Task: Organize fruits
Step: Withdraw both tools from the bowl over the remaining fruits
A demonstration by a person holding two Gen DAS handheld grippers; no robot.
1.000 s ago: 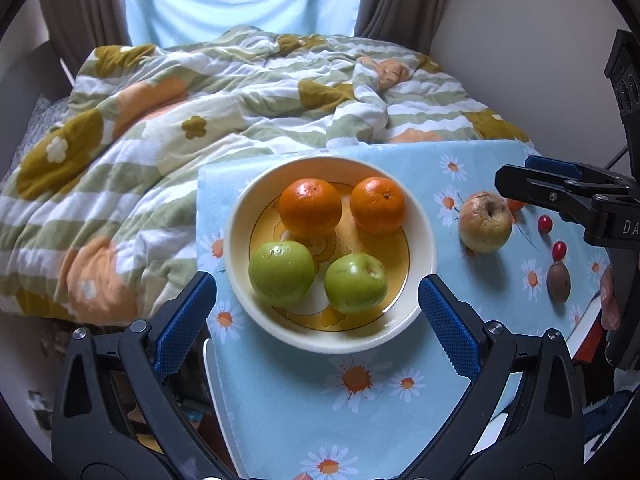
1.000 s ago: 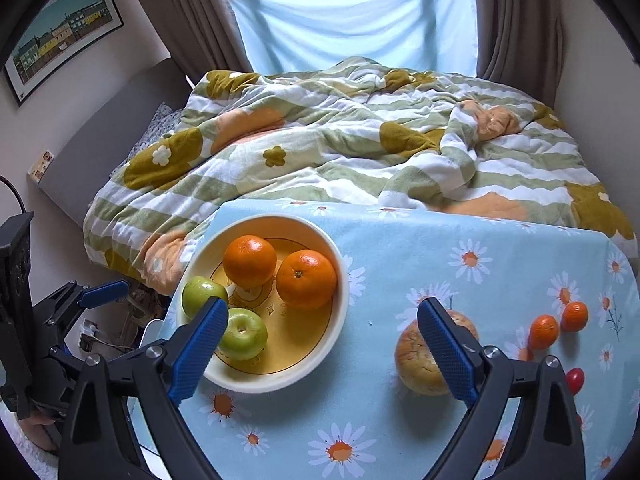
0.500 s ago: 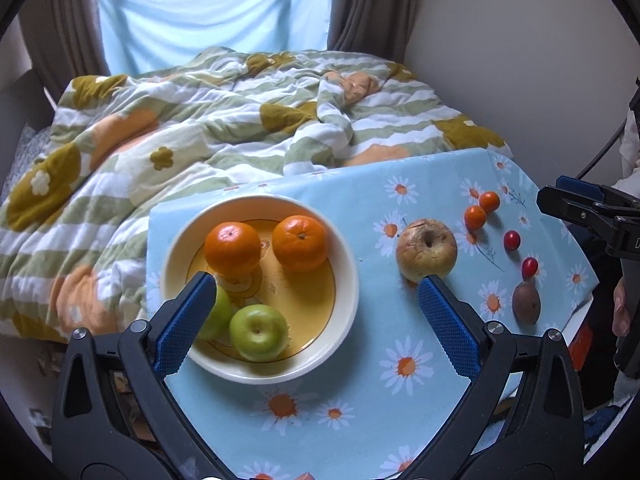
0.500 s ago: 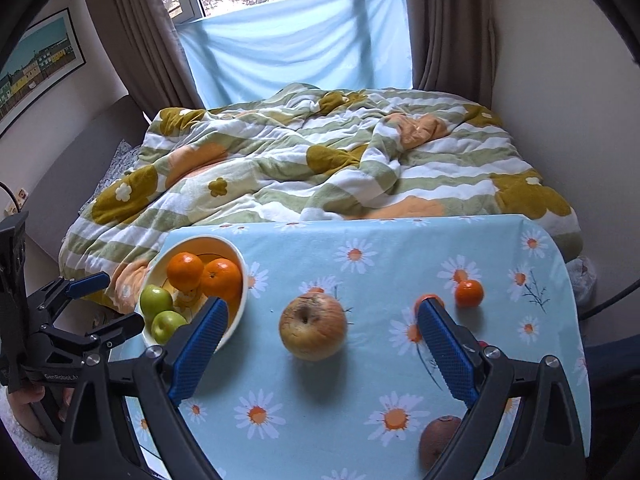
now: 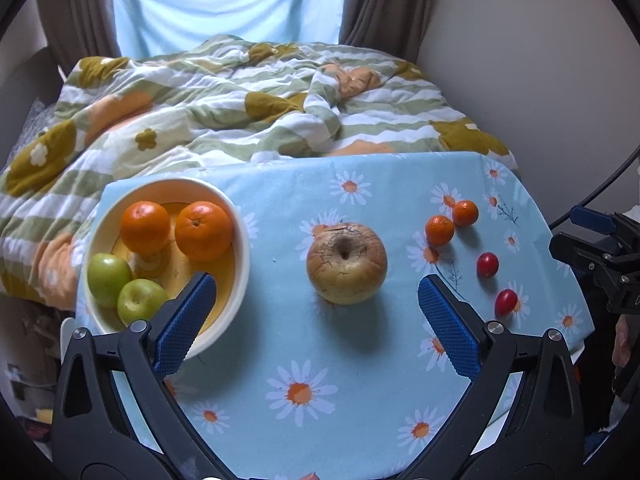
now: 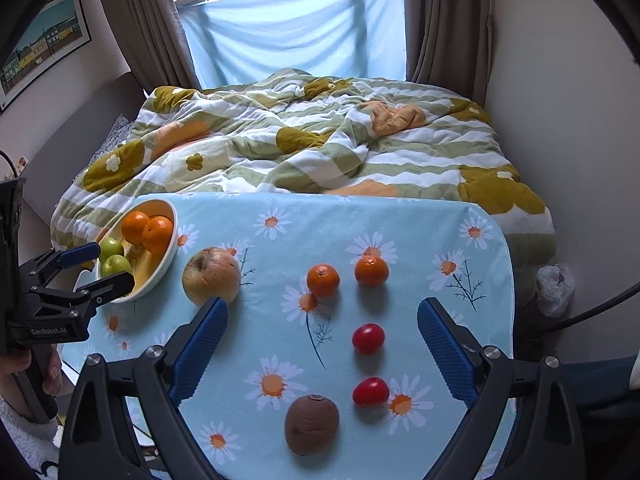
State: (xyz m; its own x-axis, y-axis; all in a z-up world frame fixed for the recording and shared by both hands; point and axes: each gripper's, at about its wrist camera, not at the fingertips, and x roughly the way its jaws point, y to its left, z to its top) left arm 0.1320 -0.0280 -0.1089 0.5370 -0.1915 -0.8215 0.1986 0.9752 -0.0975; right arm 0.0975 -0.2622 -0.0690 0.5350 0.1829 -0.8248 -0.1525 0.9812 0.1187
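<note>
A cream bowl [image 5: 236,216] at the table's left holds two oranges [image 5: 204,230] and two green apples [image 5: 140,300]. A large brownish-yellow apple [image 5: 346,264] lies mid-table. Two small tangerines [image 6: 323,279], two red cherry tomatoes [image 6: 368,338] and a brown kiwi [image 6: 312,424] lie to the right. My left gripper [image 5: 316,316] is open and empty, hovering just before the large apple. My right gripper [image 6: 322,344] is open and empty above the tomatoes and kiwi. The bowl also shows in the right wrist view [image 6: 166,256].
The table wears a light-blue daisy cloth [image 5: 304,360]. A bed with a striped floral duvet [image 5: 240,104] lies directly behind it. A wall runs along the right, a curtained window at the back. A white plastic bag [image 6: 554,288] sits on the floor at the right.
Both grippers have swung rightward: the left view shifted from the bowl to the large apple, the right view from the apple to the small fruits. Both stayed open.
</note>
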